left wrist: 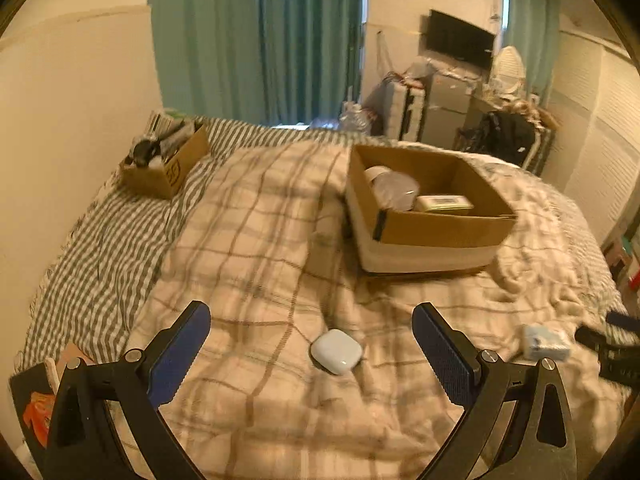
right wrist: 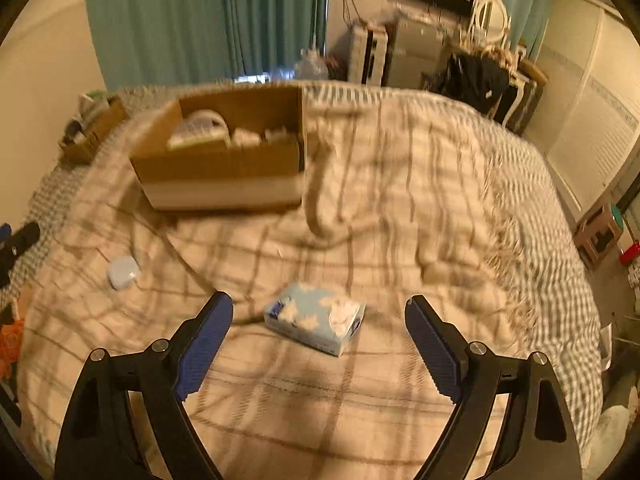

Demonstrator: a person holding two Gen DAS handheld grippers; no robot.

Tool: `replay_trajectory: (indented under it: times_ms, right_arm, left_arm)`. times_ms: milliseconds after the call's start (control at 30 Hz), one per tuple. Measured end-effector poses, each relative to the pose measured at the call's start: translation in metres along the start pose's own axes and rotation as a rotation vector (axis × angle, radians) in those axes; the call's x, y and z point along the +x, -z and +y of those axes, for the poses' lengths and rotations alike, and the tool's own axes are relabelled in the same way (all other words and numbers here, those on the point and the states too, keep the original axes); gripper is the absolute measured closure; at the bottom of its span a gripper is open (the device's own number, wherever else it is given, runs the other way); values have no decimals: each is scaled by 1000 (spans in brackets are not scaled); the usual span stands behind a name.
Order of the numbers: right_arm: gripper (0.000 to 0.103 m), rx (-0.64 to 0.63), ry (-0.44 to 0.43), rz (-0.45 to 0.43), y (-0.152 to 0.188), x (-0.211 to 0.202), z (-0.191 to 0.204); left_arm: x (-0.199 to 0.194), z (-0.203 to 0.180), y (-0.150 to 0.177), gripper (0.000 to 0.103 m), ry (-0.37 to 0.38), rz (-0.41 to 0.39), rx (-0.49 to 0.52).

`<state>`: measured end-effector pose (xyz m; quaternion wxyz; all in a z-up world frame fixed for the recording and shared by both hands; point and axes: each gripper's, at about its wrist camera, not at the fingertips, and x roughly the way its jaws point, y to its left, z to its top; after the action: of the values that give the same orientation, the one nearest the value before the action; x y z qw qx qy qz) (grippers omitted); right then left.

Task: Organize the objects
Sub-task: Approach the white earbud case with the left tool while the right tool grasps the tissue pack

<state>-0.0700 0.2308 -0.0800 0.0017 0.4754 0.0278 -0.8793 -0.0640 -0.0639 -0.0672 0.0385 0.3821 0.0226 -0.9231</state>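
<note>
A white earbud case (left wrist: 336, 351) lies on the plaid blanket, between and just ahead of my open left gripper (left wrist: 311, 318). It also shows in the right wrist view (right wrist: 123, 271) at the left. A light blue tissue pack (right wrist: 315, 323) lies on the blanket between the fingers of my open right gripper (right wrist: 319, 308); it shows in the left wrist view (left wrist: 546, 342) at the right. An open cardboard box (left wrist: 430, 224) stands farther back on the bed and holds a plastic container (left wrist: 394, 190) and a small labelled box (left wrist: 444, 203). Both grippers are empty.
A second cardboard box (left wrist: 168, 164) with dark items stands at the bed's far left by the wall. Orange packaging (left wrist: 36, 416) lies at the near left edge. Suitcases, a desk and a television (left wrist: 458, 44) stand beyond the bed. The bed's right edge (right wrist: 560, 280) drops to the floor.
</note>
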Motion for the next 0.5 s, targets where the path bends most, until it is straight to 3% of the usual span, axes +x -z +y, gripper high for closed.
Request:
replay_trajectory:
  times_ms: [133,300,500]
  right_arm:
    - [15,7,31,55,9,32,3]
    - [15,0,30,133,17,64,8]
    - [15,-6,48,214,19,91,15]
  left_arm:
    - [32,-2,8,0,0,37,-30]
    - [63,-13,35,0,5,115,17]
    - [82,-13,56,0,70,220,22]
